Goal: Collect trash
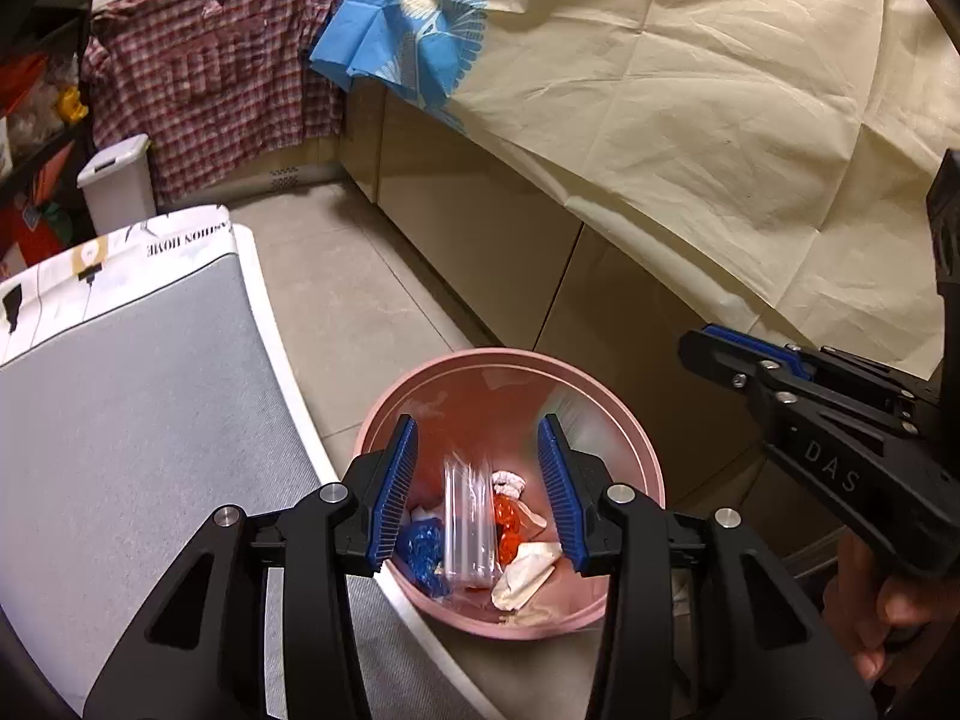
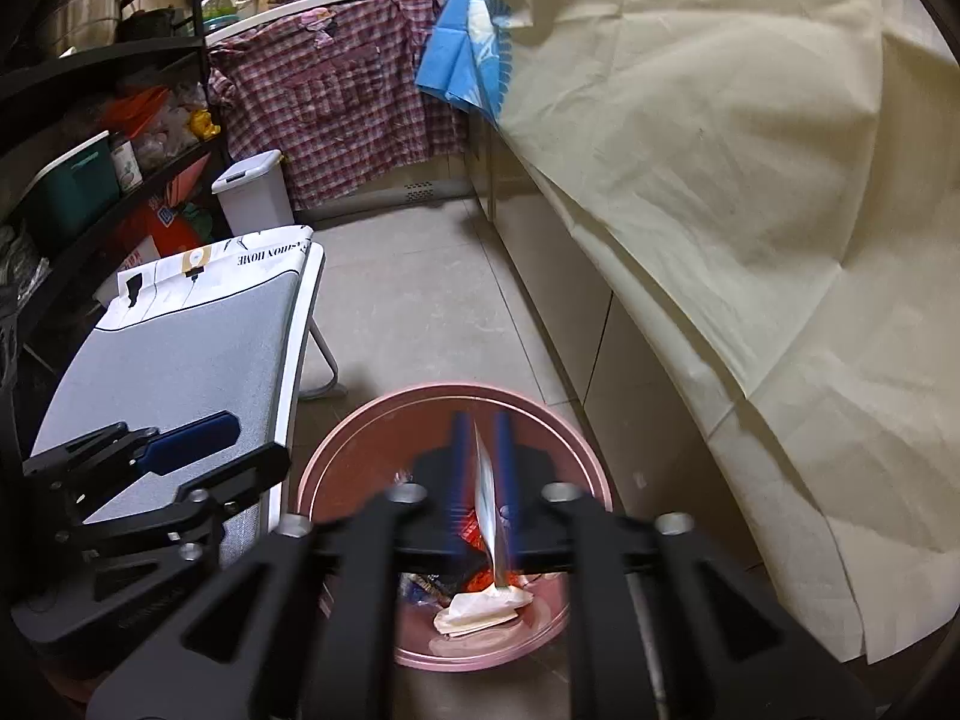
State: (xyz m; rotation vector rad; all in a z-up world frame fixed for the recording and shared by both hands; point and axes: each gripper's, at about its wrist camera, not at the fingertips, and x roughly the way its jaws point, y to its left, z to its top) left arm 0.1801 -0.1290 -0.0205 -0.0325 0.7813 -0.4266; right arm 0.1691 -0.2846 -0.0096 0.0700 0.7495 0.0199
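Observation:
A pink trash bin (image 1: pixel 636 456) stands on the floor below both grippers; it also shows in the right wrist view (image 2: pixel 360 432). Inside lie a blue wrapper (image 1: pixel 423 552), an orange wrapper (image 1: pixel 507 525) and crumpled white paper (image 1: pixel 528 576). My left gripper (image 1: pixel 477 480) is open above the bin; a clear plastic wrapper (image 1: pixel 471 525), blurred, is between its jaws, free of both pads. My right gripper (image 2: pixel 480 462) is nearly shut with a thin silvery wrapper (image 2: pixel 489 510) hanging between its pads over the bin. It shows at the right of the left wrist view (image 1: pixel 708 348).
A grey folding table (image 1: pixel 120 396) with a white rim stands left of the bin. A cream cloth (image 1: pixel 750 120) drapes over cabinets on the right. A white lidded bin (image 1: pixel 117 180) and a plaid shirt (image 1: pixel 210 72) are at the back. Black shelves (image 2: pixel 90 120) stand left.

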